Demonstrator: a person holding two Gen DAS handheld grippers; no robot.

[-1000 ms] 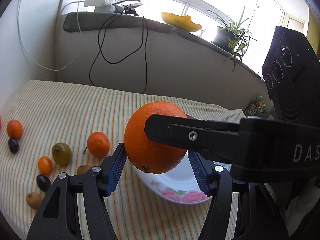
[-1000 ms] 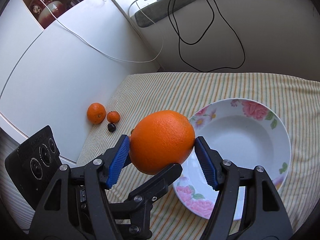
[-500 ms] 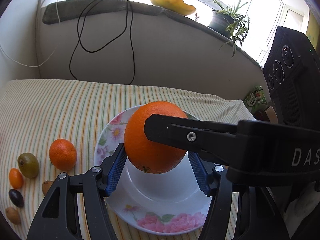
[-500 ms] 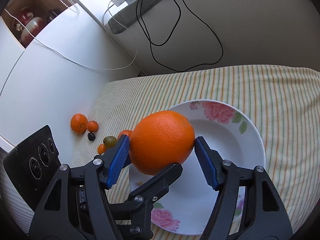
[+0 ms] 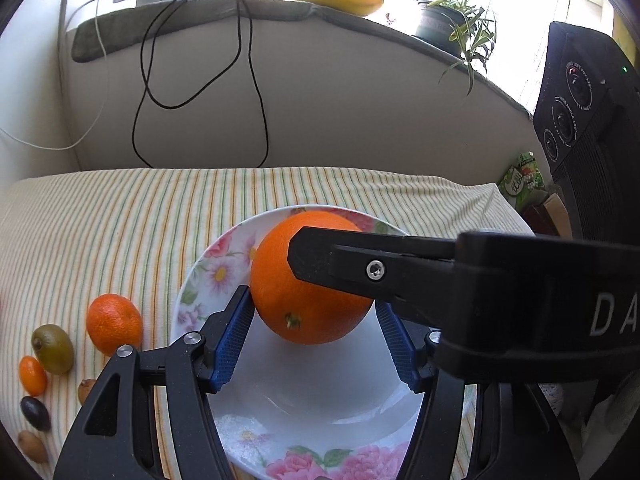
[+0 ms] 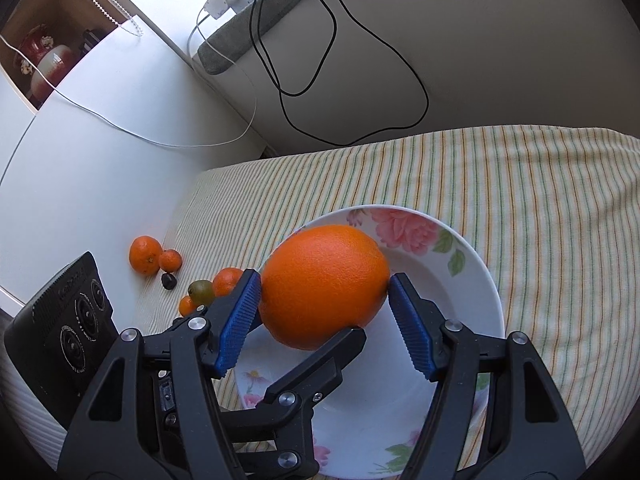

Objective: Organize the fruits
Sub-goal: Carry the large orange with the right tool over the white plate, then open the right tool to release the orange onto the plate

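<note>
We see the orange [image 5: 308, 280] held above the plate [image 5: 208, 272], between the jaws of both the left gripper [image 5: 314, 340] and the right gripper [image 6: 326, 320], whose finger [image 5: 360, 268] crosses in front of it from the right in the left wrist view. The plate sits on the worktop [image 5: 120, 220], and to its left lie a mandarin [image 5: 114, 323] just beside the rim, then a kiwi [image 5: 53, 348], a kumquat [image 5: 33, 375] and a dark fruit [image 5: 35, 413] nearer us. Behind the worktop stands a wall with a sill [image 5: 200, 12] on top, a cable [image 5: 248, 92] hanging down it and a potted plant [image 5: 452, 20] at its right end.
</note>
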